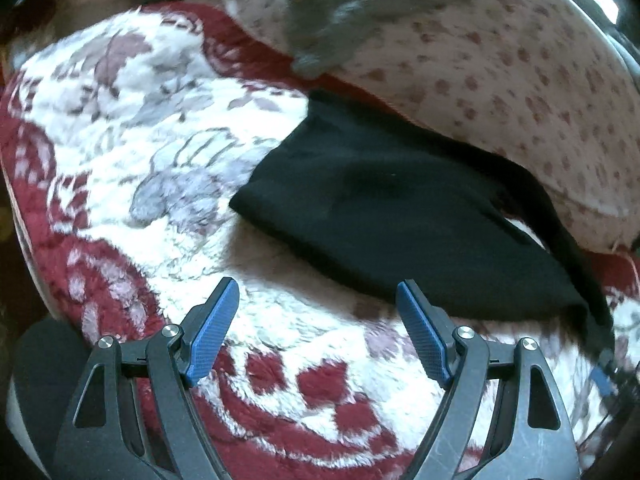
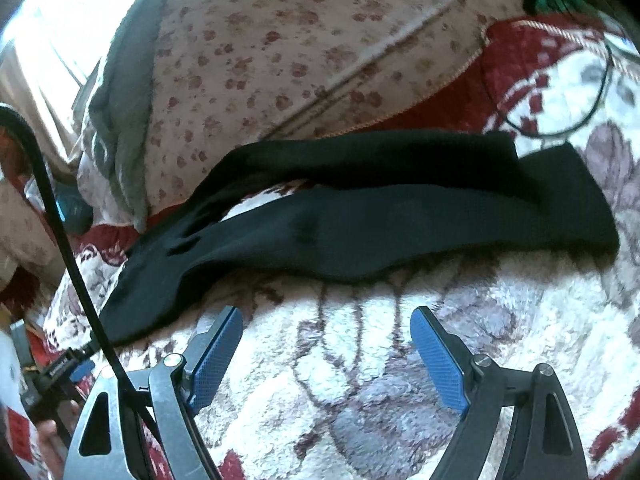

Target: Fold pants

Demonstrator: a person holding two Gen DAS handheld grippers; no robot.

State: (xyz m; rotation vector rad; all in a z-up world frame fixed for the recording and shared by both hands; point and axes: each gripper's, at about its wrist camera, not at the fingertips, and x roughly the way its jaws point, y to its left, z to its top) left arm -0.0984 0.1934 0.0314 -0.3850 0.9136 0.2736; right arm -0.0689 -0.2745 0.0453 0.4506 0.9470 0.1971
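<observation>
Blue-padded left tongs (image 1: 318, 300) are hovering nearest the lens, spread wide and pinching nothing, above a plush red-and-white floral blanket (image 1: 132, 128). Right tongs (image 2: 326, 330) are likewise standing spread and empty over the same blanket.

Item: black pants (image 2: 360, 224), lying on the blanket just ahead of both tongs, stretched sideways, the two legs running roughly parallel with a strip of blanket showing between them near the crotch. In the left view the pants (image 1: 384, 216) are appearing as one broad dark panel. Behind them a pink paw-print cover (image 2: 280, 52) is bunching, with a grey cloth (image 1: 360, 4) over it. A black cable (image 2: 60, 220) is crossing the right view.

Handling, as a judgement: soft, light, limp knit, likely to sag and drag on the pile. Best hold is probably an outer edge, at the waist or a hem, pinching both layers together.
</observation>
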